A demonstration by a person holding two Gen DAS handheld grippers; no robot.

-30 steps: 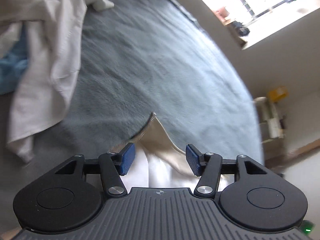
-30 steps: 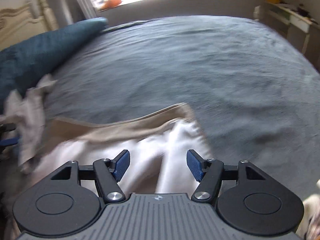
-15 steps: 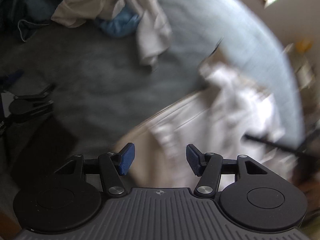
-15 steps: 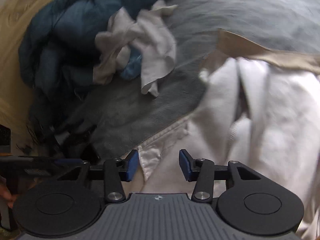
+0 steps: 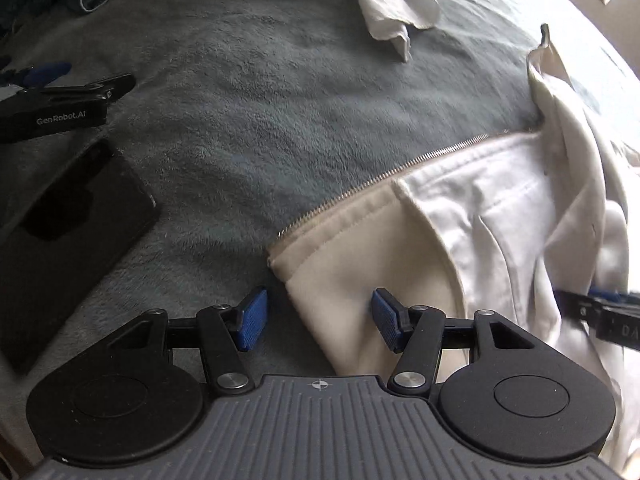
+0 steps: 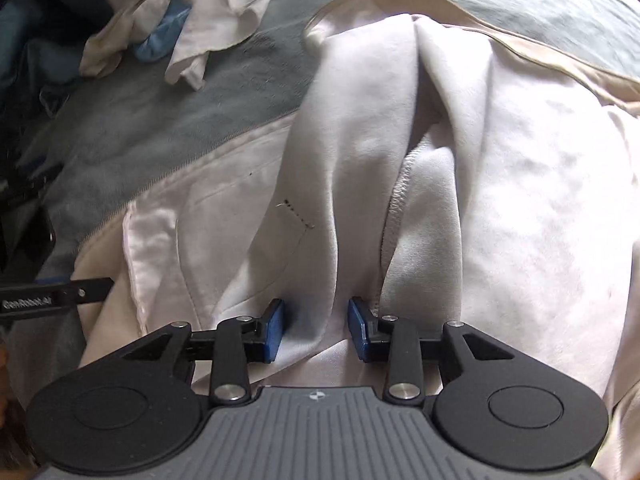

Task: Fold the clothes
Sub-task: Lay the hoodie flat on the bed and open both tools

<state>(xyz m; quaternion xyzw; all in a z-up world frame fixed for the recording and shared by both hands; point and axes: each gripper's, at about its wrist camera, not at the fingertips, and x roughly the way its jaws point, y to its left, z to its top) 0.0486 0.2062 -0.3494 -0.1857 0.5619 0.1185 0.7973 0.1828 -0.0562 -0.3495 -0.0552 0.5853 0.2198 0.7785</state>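
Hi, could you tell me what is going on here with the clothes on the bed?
A person is starting to fold a cream zip-front jacket with white lining, spread inside-out on a grey fleece blanket. The right tool has just been closing around a raised fold of the white lining. The left tool hangs open over the jacket's beige corner by the zipper. A crumpled pile of white and blue clothes waits further back, and a black phone lies alongside.
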